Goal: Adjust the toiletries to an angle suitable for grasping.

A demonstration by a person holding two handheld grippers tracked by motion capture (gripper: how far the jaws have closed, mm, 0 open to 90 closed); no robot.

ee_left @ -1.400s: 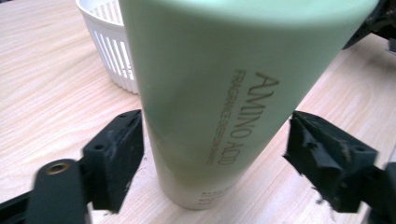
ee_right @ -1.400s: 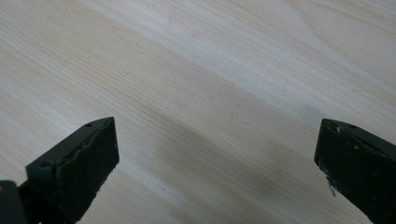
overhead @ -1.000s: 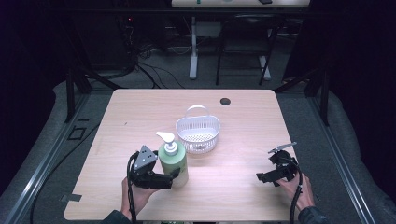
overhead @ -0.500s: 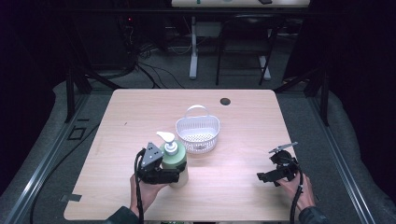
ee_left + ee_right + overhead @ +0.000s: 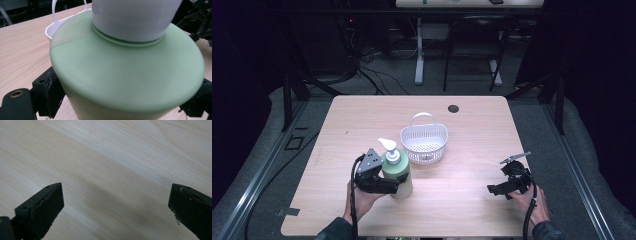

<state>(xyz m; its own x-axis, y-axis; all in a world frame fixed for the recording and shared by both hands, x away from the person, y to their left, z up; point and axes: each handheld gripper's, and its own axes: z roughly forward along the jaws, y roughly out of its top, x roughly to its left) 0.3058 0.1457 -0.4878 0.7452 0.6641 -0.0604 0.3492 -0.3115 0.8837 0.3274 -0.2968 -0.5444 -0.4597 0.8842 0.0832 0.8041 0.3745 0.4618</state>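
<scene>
Left gripper (image 5: 393,186) just closing around green soap bottle (image 5: 398,172), jaws now hugging both flanks. Gripping looking set; lifting toward basket (image 5: 424,143) beyond likely next. Right gripper (image 5: 495,189) idling wide open, holding nothing, over surface (image 5: 472,130).

Black two-jaw gripper (image 5: 399,186) with grey plate, black cable, dark sleeves.

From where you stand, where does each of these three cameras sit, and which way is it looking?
High view: above the person's side, facing forward and down on the table; both forearms, the left gripper and the right gripper show.
Left gripper view: rides the left gripper, facing the green soap bottle between its jaws, basket behind.
Right gripper view: rides the right gripper, looking down on bare tabletop between open jaws.
Shared: the high and left gripper views both show bottle and basket.
</scene>
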